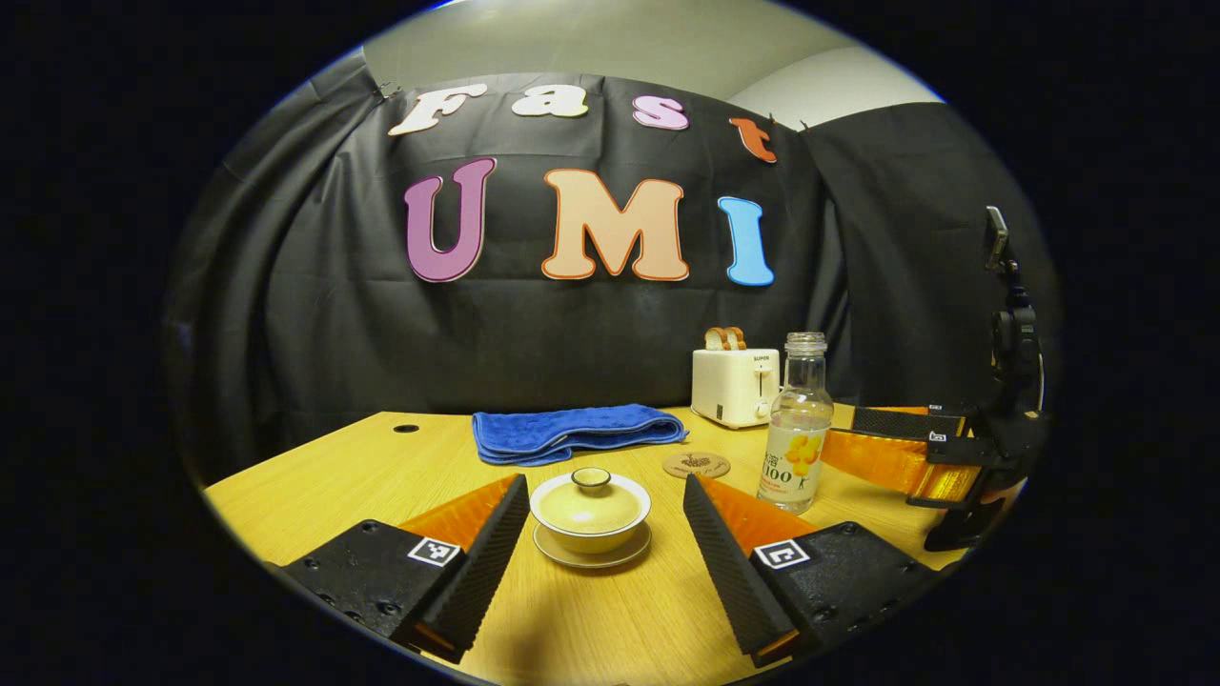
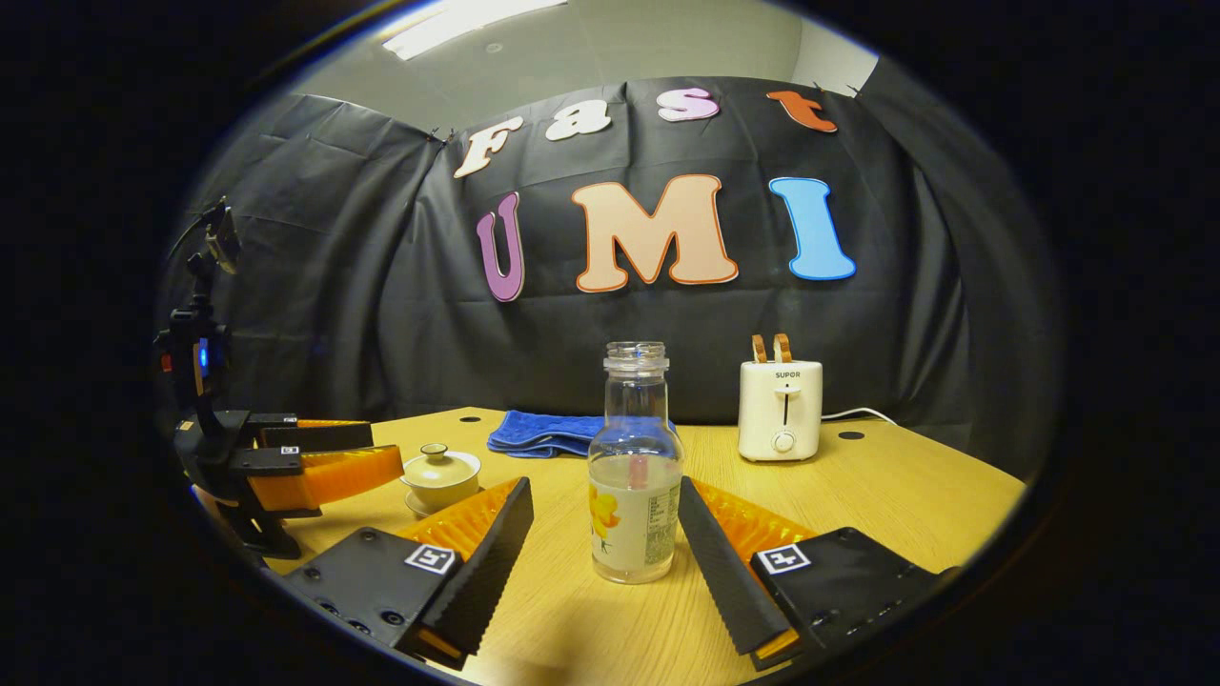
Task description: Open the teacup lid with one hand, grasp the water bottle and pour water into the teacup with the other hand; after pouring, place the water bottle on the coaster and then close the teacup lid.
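Observation:
A cream teacup [image 1: 590, 519] with its lid [image 1: 591, 478] on sits on a saucer, straight ahead of my left gripper [image 1: 604, 555], whose open fingers flank it without touching. Right of it stand a round brown coaster [image 1: 696, 465] and an uncapped glass water bottle [image 1: 796, 424], partly filled. In the right gripper view the bottle [image 2: 635, 467] stands upright between the open fingers of my right gripper [image 2: 604, 562], untouched. The teacup [image 2: 441, 476] shows there at the left, beside the left gripper [image 2: 295, 448]. The right gripper [image 1: 915, 443] appears at the right edge of the left gripper view.
A folded blue towel [image 1: 575, 432] lies behind the teacup on the wooden table [image 1: 610, 610]. A white toaster [image 1: 735, 383] holding toast stands at the back right, also seen as the toaster [image 2: 781, 408] in the right gripper view. Small cable holes dot the tabletop.

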Demonstrator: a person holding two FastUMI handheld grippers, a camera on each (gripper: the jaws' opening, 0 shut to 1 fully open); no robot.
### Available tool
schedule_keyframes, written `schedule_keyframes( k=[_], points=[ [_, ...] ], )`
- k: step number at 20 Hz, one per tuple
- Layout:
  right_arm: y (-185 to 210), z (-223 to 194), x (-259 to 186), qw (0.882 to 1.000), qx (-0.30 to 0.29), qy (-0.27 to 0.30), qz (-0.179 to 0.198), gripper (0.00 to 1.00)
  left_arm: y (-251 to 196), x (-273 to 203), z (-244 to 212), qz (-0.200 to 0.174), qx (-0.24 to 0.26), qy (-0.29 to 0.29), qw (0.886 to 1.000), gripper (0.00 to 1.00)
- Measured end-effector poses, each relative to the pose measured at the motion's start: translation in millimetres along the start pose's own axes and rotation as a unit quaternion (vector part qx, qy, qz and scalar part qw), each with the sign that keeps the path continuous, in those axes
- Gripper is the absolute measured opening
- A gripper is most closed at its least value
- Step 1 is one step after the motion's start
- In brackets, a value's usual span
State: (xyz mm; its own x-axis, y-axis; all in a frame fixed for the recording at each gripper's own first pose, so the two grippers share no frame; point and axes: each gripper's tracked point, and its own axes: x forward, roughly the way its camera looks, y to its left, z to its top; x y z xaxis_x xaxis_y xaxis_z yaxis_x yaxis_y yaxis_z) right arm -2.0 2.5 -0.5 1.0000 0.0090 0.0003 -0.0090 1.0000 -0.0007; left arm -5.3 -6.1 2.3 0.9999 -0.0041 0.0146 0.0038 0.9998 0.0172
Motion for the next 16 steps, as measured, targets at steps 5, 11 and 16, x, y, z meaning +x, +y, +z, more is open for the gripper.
schedule_keyframes(
  k=[5, 11, 16],
  points=[
    [-5, 0, 1, 1.0, 0.0, 0.0, -0.013, 0.99, -1, 1, 0, -0.001, 0.0, 0.002, 1.0, 0.95],
    [0, 0, 1, 1.0, 0.0, 0.0, -0.004, 0.96, -2, 19, -2, -0.008, 0.001, 0.007, 1.0, 0.95],
    [0, 0, 1, 1.0, 0.0, 0.0, 0.001, 0.96, 3, 43, -9, -0.011, 0.001, 0.032, 0.999, 0.95]
  ],
)
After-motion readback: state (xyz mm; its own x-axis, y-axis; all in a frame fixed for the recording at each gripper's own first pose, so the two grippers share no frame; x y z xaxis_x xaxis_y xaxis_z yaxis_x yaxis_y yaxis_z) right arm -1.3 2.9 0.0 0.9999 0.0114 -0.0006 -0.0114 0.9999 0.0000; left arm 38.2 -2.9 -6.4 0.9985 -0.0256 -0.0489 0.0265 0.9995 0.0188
